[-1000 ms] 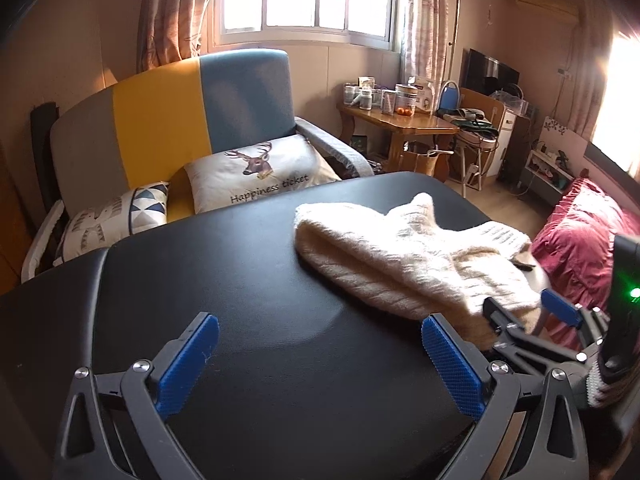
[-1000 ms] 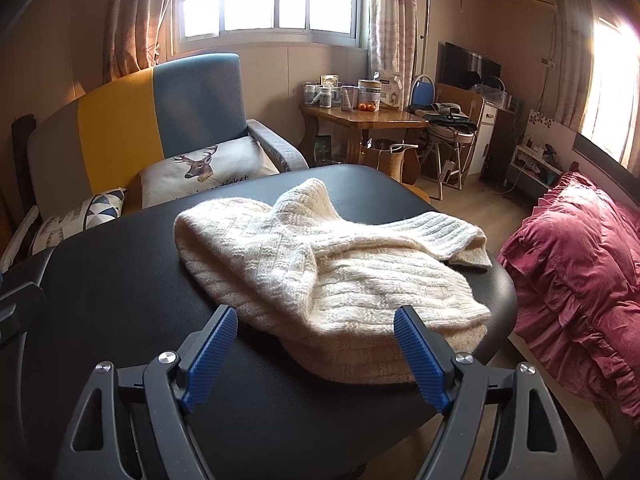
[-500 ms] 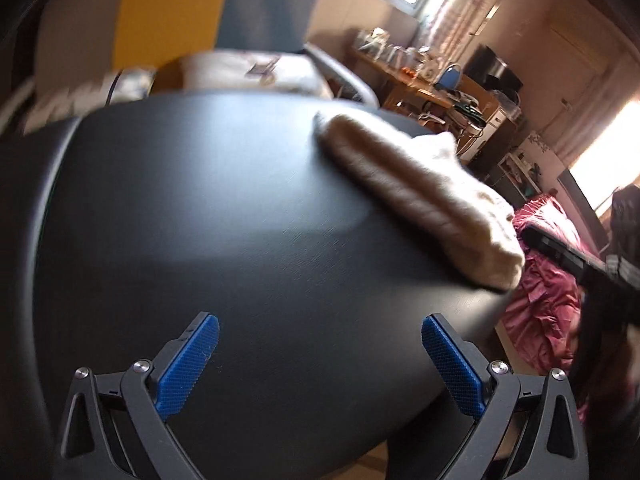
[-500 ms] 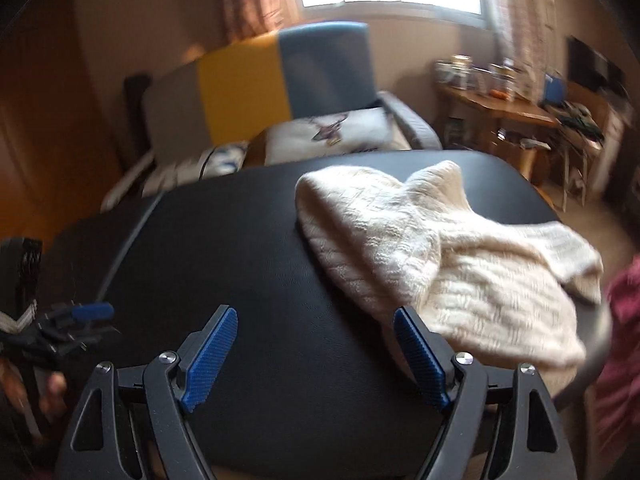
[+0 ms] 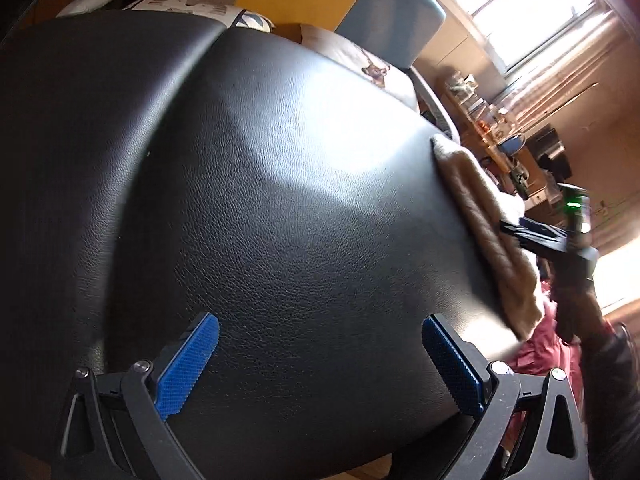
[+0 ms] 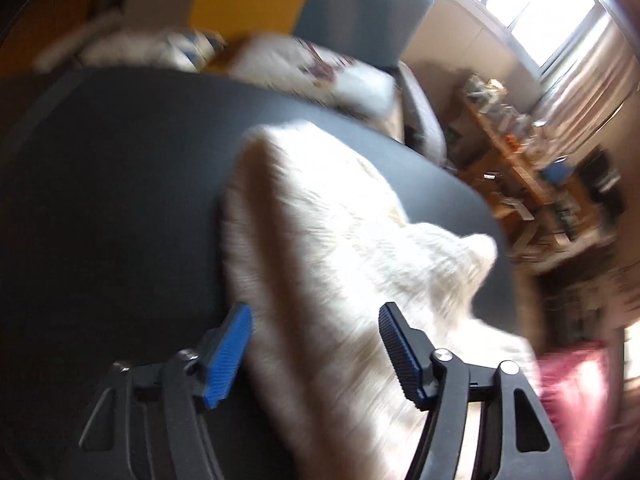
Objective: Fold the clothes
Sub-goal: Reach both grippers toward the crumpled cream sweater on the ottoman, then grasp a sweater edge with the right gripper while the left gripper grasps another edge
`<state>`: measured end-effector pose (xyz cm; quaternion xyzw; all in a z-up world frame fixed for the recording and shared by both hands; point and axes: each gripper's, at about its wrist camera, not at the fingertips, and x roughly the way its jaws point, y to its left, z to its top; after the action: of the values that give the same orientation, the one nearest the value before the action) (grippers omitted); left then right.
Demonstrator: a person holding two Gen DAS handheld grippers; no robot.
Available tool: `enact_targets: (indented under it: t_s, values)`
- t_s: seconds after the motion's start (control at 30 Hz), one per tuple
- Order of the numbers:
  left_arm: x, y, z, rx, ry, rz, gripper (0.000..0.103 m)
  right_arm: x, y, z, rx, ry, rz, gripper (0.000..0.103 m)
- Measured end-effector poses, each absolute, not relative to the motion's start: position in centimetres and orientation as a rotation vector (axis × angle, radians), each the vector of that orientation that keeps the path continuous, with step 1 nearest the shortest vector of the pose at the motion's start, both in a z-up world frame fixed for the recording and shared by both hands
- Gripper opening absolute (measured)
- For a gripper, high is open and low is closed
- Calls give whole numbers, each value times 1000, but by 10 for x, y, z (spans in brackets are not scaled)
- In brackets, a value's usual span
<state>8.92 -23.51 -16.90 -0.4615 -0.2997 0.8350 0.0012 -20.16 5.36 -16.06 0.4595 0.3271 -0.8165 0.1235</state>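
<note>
Cream knit sweater (image 6: 340, 240) lies folded on black leather table (image 5: 280, 200), toward 3 o'clock. Left gripper (image 5: 320, 364) spread wide, empty; right gripper (image 6: 316, 348) parted astride the sweater's near edge.

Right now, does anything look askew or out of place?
Yes: the cream sweater sits at the black table's right end, its lower edge apparently drooping past the rim. Otherwise nothing spilled or damaged.
</note>
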Motion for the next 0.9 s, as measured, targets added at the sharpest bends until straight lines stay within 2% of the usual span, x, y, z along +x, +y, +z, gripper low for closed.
enact_targets:
  t_s: [0.03,0.07,0.17,0.37,0.5,0.67,0.77,0.9]
  values:
    - [91,-235,-167,-1438,-934,2627,103,-208,54,-168,1368,999,-2382,23]
    - [91,-234,-164,-1434,-911,2634,103,-213,59,-171,1388,982,-2385,14]
    - [87,-230,-163,-1494,-853,2615,103,-224,72,-169,1412,909,-2410,12]
    - [67,-210,-159,-1477,-934,2458,102,-239,129,-89,1236,723,-2661,10]
    - [40,-176,-143,-1437,-840,2402,102,-278,181,-67,1279,635,-2817,10]
    - [-11,-111,-112,-1351,-675,2337,102,-327,239,-109,1580,526,-2888,10]
    - [-46,-74,-113,-1362,-685,2261,102,-326,272,-153,1742,489,-2867,11]
    - [-90,-32,-137,-1454,-718,2171,101,-294,310,-189,1787,266,-2834,13]
